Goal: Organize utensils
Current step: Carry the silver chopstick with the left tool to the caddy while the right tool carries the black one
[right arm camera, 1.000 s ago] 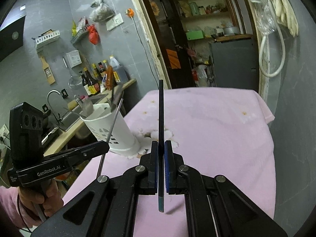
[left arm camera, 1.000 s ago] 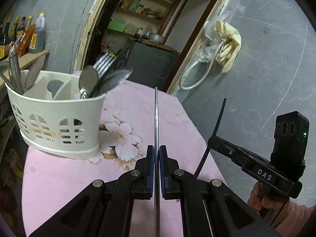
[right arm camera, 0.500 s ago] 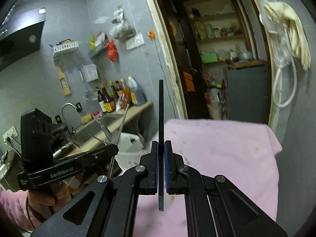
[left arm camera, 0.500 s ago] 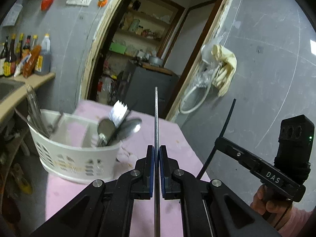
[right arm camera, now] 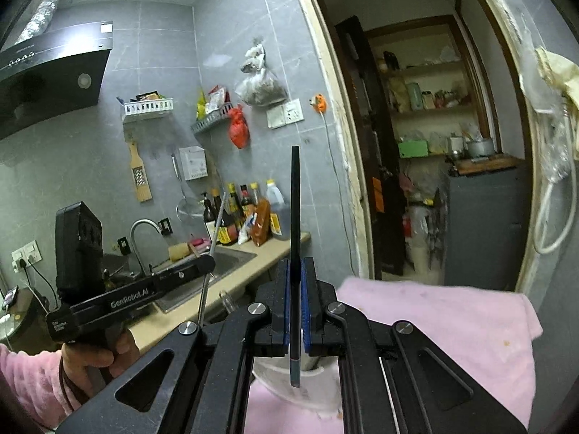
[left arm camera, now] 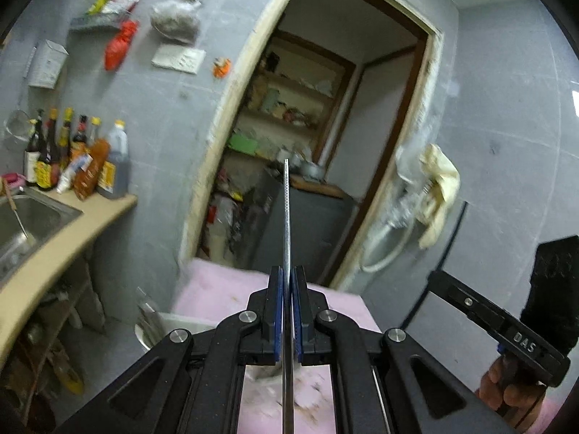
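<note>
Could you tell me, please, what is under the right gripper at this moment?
Below the right gripper sit part of the white utensil holder and the pink cloth. The gripper frame covers the holder's contents.

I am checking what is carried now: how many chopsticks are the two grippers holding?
2. A silver chopstick stands clamped in the left gripper; a black chopstick stands clamped in the right gripper. Others may be hidden in the caddy below.

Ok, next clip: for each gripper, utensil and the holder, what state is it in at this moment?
left gripper: shut on the metal chopstick, held upright above the table.
right gripper: shut on the black chopstick, also upright.
white utensil holder: on the pink cloth, mostly hidden behind the gripper; contents not readable.
sink: faucet not visibly running.
</note>
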